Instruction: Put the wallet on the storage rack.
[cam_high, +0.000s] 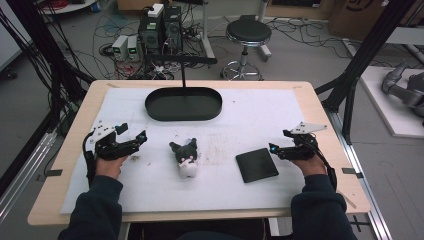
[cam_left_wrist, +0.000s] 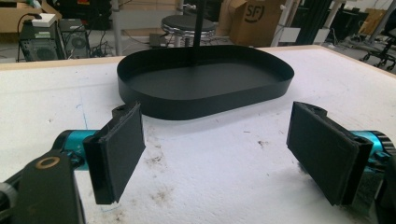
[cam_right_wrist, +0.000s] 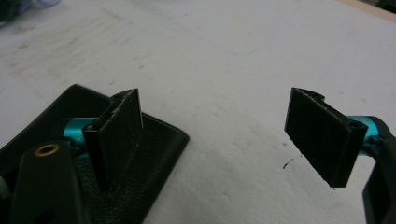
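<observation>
the left gripper (cam_high: 131, 141) rested low on the white foam mat (cam_high: 260, 112), its two black jaws spread wide with nothing between them. the right gripper (cam_high: 278, 149) sat the same way on the far side of the mat, jaws spread wide and bare, in the right gripper view one jaw hanging over a corner of the black wallet (cam_right_wrist: 154, 154). each gripper was held in one hand, two dark sleeves coming in from the near edge.

between the two grippers lay two things. the soft toy (cam_high: 186, 159), a small plush with a dark head and a white body, lay to the right of the left gripper, apart from it with bare mat between. the wallet (cam_high: 256, 164), flat, squarish and of grained leather, lay just beside the right gripper's tips, nearer the toy than the table edge.

beyond the left gripper's jaws the mat ran open, stained and rough, up to one black tray (cam_left_wrist: 205, 100): an oval with a thin upright wall and a smooth bare floor. past the tray came the table's wooden far edge (cam_high: 200, 83), then one round stool (cam_high: 248, 33) on the floor.
</observation>
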